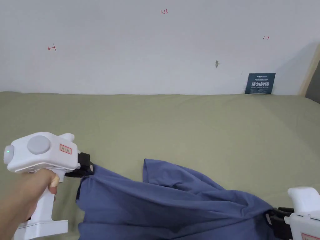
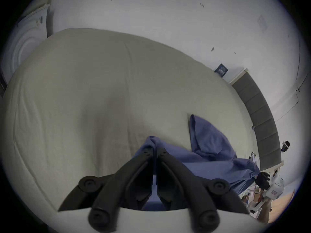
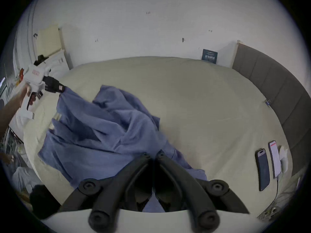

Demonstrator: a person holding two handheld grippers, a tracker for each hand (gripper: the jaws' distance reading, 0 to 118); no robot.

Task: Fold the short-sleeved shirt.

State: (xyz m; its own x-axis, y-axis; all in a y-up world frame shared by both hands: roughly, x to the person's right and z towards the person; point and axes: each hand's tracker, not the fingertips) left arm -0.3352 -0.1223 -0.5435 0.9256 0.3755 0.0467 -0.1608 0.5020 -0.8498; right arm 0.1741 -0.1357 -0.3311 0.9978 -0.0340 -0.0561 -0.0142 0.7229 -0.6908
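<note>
Left tongs (image 1: pixel 89 170): both jaws are closed together on one edge of the blue short-sleeved shirt (image 1: pixel 175 203). In the left gripper view the left tongs (image 2: pixel 155 150) have the jaw tips pressed flat together with blue fabric pinched between them. A hand (image 1: pixel 28 193) grips the white handle of this unit.

Right tongs (image 1: pixel 271 217): both jaws are closed on the opposite edge of the shirt. In the right gripper view the right tongs (image 3: pixel 154 155) have the tips meeting, with fabric bunched at the tips and visible between the jaw bases.

Shirt position: the garment hangs stretched between the two tongs, with the left end higher in the head view. It sags in loose folds across the middle. One flap (image 1: pixel 150 172) stands up behind the span. In the right gripper view the lower part of the shirt (image 3: pixel 94 132) lies crumpled on the bed (image 3: pixel 202 102).

Surroundings: the bed carries an olive-beige sheet and stands against a white wall (image 1: pixel 156 47). A dark blue sign (image 1: pixel 260 83) leans on the wall at the far edge of the bed. A grey padded headboard (image 3: pixel 277 93) borders the bed on one side. Two phones (image 3: pixel 267 166) lie side by side on the sheet near the headboard.
</note>
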